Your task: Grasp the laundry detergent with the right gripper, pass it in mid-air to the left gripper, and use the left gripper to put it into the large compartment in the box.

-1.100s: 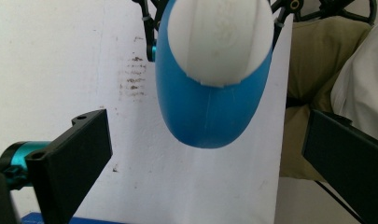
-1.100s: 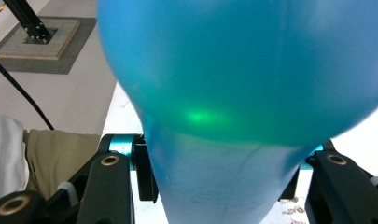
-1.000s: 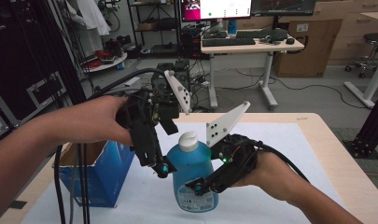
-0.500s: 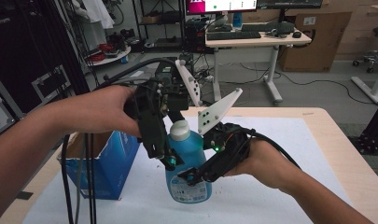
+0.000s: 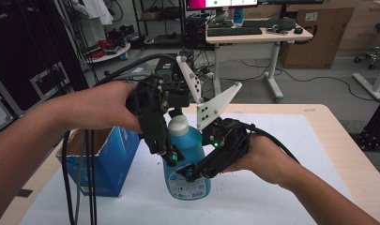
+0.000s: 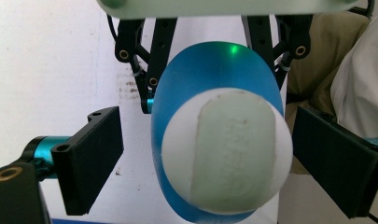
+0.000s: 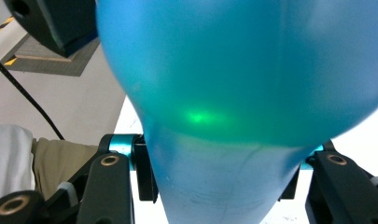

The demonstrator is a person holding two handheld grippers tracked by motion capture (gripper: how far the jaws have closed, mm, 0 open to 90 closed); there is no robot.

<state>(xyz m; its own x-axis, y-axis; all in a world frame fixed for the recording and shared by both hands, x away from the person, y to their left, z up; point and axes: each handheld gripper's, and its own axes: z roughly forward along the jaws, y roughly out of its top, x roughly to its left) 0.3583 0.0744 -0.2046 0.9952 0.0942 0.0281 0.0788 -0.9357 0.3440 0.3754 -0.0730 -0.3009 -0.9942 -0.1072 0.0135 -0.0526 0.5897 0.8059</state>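
Observation:
A blue bottle (image 5: pixel 190 159) with a white cap (image 5: pixel 178 124) stands upright on the white sheet at the table's middle. My right gripper (image 5: pixel 193 171) comes in from the right and is shut on the bottle's body (image 7: pixel 233 93), one jaw on each side. My left gripper (image 5: pixel 177 146) reaches down from above. Its jaws have just been closing and straddle the bottle's top. In the left gripper view the cap (image 6: pixel 226 154) lies between the black pads (image 6: pixel 91 163). A gap shows on the left side, so my left gripper (image 6: pixel 207 163) stands open.
An open blue cardboard box (image 5: pixel 108 154) stands just left of the bottle. A white sheet (image 5: pixel 272 197) covers the wooden table (image 5: pixel 338 140). Black cables hang from my left hand in front of the box. A desk (image 5: pixel 258 33) stands on the floor beyond.
The hands and bottle sit slightly higher in the high view. The right gripper keeps its hold on the bottle and the left gripper stays over the cap.

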